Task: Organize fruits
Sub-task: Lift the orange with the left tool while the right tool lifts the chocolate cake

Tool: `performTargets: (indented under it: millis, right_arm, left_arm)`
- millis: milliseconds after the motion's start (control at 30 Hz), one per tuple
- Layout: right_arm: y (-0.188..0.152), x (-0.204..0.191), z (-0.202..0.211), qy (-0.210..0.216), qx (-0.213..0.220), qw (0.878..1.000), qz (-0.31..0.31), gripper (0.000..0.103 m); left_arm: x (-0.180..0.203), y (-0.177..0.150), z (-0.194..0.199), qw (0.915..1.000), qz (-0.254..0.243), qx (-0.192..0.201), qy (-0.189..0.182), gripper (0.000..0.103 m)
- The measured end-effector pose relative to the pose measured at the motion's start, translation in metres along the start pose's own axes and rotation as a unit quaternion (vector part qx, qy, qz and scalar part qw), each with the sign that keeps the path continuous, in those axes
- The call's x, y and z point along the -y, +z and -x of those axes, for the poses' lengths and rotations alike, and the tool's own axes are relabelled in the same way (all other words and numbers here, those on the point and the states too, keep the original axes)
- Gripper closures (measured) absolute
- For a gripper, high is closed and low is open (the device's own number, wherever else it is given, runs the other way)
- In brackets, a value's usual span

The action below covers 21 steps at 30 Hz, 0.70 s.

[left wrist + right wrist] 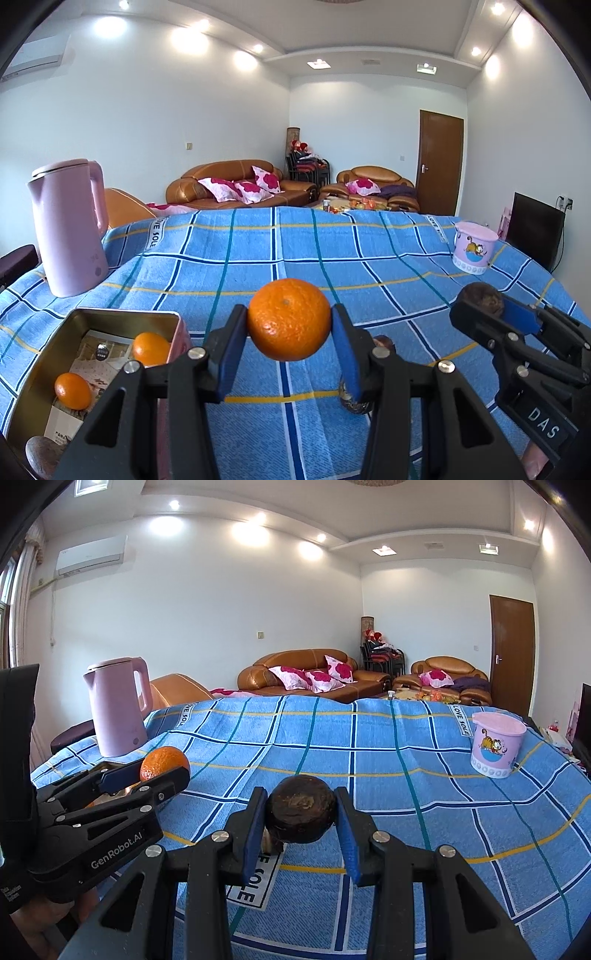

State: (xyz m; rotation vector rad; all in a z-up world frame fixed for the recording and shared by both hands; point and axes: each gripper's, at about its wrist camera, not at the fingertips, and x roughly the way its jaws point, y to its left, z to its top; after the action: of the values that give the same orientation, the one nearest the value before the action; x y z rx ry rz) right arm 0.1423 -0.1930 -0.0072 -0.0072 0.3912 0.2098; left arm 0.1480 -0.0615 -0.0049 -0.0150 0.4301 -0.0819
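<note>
Your left gripper is clamped on an orange, one blue pad pressed to each side of it, and the fruit hangs clear above the blue checked cloth. Below and left of those fingers sits an open tin with two smaller oranges inside, one near the far right corner and one nearer you on the left. A dark round fruit lies on the cloth just under the right finger, partly hidden by it.

Your right gripper is clamped on a dark brown fruit, pads tight on both sides, held just above the cloth. Something pale shows under it by the left finger; you cannot tell what it is. From this view your left gripper stands to the left of the fingers, with its orange raised over the tin's edge.

Beyond the left fingers stands a pink kettle. Well beyond the right fingers, off to the right, stands a pink cup with a cartoon cat on it
</note>
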Motion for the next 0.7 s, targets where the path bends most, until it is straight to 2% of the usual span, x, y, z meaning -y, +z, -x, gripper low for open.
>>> performTargets:
  millis: [700]
  right_arm:
    - [-0.001, -0.004, 0.015, 0.000, 0.036, 0.999, 0.007, 0.064]
  left_arm:
    - [0.001, -0.002, 0.017, 0.9989, -0.006, 0.044, 0.017, 0.056]
